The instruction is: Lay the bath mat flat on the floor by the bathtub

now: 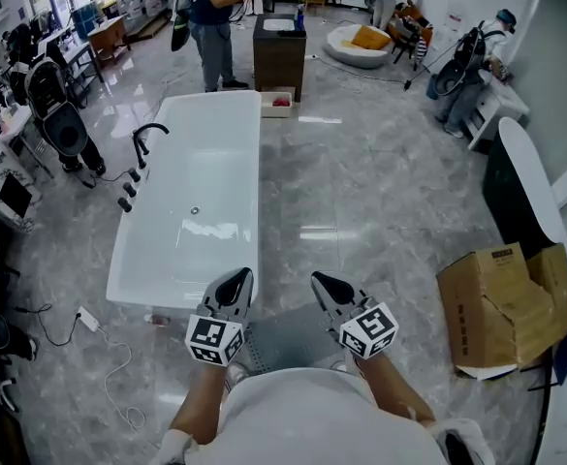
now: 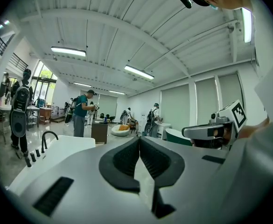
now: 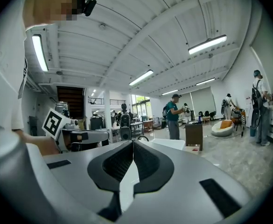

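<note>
Bright, even light from ceiling strip lamps (image 2: 68, 51) glares on the glossy floor (image 1: 380, 192); both gripper views bend strongly at dark rounded edges.

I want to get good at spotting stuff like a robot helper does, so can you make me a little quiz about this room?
1. True or false: the left tongs and the right tongs are both shut and hold nothing.
2. What lies on the floor at the near end of the bathtub? A) a grey bath mat B) a red bucket C) a pile of books
3. Fill in: the cardboard box sits on the person's ____ side.

Key: 1 true; 2 A; 3 right.
</note>
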Demonstrator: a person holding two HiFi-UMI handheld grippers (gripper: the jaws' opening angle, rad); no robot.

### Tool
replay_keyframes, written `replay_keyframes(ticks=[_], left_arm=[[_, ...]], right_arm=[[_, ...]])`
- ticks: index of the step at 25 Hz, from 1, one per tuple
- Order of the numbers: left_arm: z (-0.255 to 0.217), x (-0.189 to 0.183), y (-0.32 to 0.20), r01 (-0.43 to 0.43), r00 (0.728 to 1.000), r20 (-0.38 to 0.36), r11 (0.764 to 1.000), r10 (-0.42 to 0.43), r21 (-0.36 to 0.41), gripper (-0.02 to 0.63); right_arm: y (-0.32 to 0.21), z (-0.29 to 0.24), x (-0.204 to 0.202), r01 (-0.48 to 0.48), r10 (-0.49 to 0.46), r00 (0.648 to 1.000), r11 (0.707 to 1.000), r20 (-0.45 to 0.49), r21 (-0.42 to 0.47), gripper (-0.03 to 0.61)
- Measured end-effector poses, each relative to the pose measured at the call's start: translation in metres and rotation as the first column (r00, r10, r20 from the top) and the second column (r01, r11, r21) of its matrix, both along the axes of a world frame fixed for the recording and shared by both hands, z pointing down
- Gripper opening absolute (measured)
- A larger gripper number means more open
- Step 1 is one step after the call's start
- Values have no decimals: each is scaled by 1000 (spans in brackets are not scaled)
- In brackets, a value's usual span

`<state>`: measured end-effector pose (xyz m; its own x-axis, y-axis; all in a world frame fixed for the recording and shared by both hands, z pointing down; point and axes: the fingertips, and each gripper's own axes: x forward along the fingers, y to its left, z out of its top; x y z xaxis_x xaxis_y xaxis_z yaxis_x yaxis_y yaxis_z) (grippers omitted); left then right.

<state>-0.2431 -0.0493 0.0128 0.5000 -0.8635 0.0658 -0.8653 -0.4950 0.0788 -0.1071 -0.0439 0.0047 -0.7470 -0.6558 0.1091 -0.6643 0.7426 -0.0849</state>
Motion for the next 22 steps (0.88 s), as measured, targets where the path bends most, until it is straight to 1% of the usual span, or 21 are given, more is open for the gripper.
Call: replay_keyframes(ticks=[5, 8, 22], left_arm=[[-1, 0, -1, 4, 1000, 3, 1000, -4, 0, 17], [0, 2, -4, 2, 1000, 6, 1000, -2, -6, 17], [6, 8, 1, -5, 1000, -4, 1000, 5, -21, 17]], right_arm=[[-4, -3, 1, 6, -6, 1000, 1000, 1, 10, 28], [-7, -4, 5, -11, 11, 1000, 1000, -10, 24, 28], [-3, 6, 18, -40, 40, 999, 999, -9, 8, 28]])
